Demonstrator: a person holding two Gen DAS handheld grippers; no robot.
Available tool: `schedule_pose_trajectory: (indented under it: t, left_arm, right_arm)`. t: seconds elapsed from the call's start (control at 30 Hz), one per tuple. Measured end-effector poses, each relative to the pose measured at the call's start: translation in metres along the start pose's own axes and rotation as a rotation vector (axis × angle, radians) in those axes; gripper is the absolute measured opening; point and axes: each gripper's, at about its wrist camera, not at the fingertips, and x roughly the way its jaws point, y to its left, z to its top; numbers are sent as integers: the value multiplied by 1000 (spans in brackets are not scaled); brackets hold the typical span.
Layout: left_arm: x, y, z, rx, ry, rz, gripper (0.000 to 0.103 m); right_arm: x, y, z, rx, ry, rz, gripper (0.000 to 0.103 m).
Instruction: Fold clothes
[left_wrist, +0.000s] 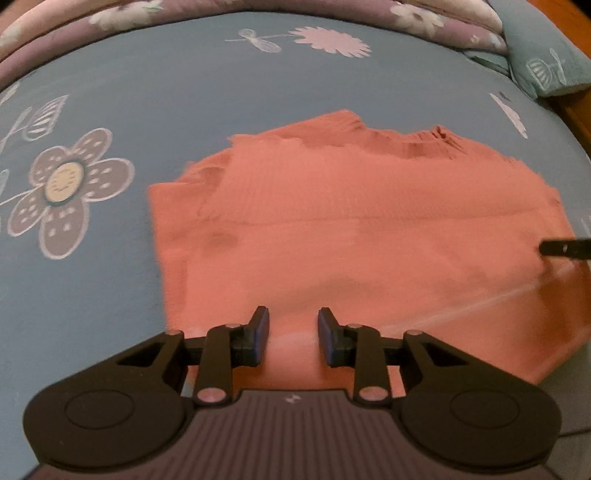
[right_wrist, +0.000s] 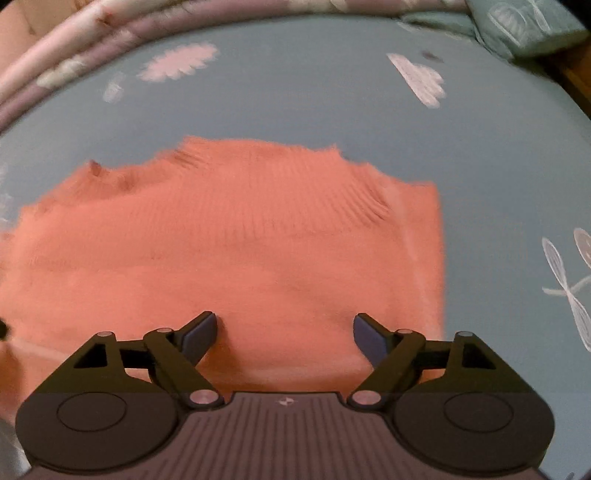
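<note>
**Orange knit laid out on the flowered bed, both jaws empty above its near edge**

An orange ribbed sweater lies spread on a blue bedsheet printed with pale flowers. It looks partly folded: in the left wrist view a layer of fabric lies across the body with a straight edge running side to side, and the ribbed collar sits at the far edge. The right wrist view shows the same garment with its right side forming a straight vertical edge against the sheet.

The left gripper points down over the sweater's near edge. Its jaws stand narrow, with a clear gap between them; the fabric shows through the gap and the pads do not press on it, so nothing is held. The right gripper hovers over the near part of the sweater, closer to its right edge. Its jaws stand wide apart and empty, the knit lying flat beneath them.

At the right edge of the left wrist view, a dark finger tip of the other gripper reaches over the sweater's right side.

A rolled lilac quilt with white flowers borders the far side of the bed, and a teal pillow sits at the far right corner. Both views are somewhat blurred.
</note>
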Motion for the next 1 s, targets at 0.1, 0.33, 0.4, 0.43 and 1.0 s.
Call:
schedule_pose_trajectory:
  t: [0.1, 0.33, 0.4, 0.43, 1.0]
  left_arm:
    - [-12, -2, 13, -27, -58, -50, 29]
    - [2, -29, 80, 65, -272, -152, 39]
    - [21, -33, 99, 38, -270, -177, 38]
    - [29, -34, 108, 26, -261, -198, 38]
    - [96, -14, 133, -105, -225, -150, 36]
  right_arm:
    - [-1, 8, -2, -55, 3, 0, 93]
    - [-13, 31, 23, -67, -139, 90, 32]
    - [-3, 41, 42, -114, -175, 87, 19]
    - [3, 44, 51, -129, -194, 89, 17]
    - [72, 56, 127, -135, -191, 99, 19]
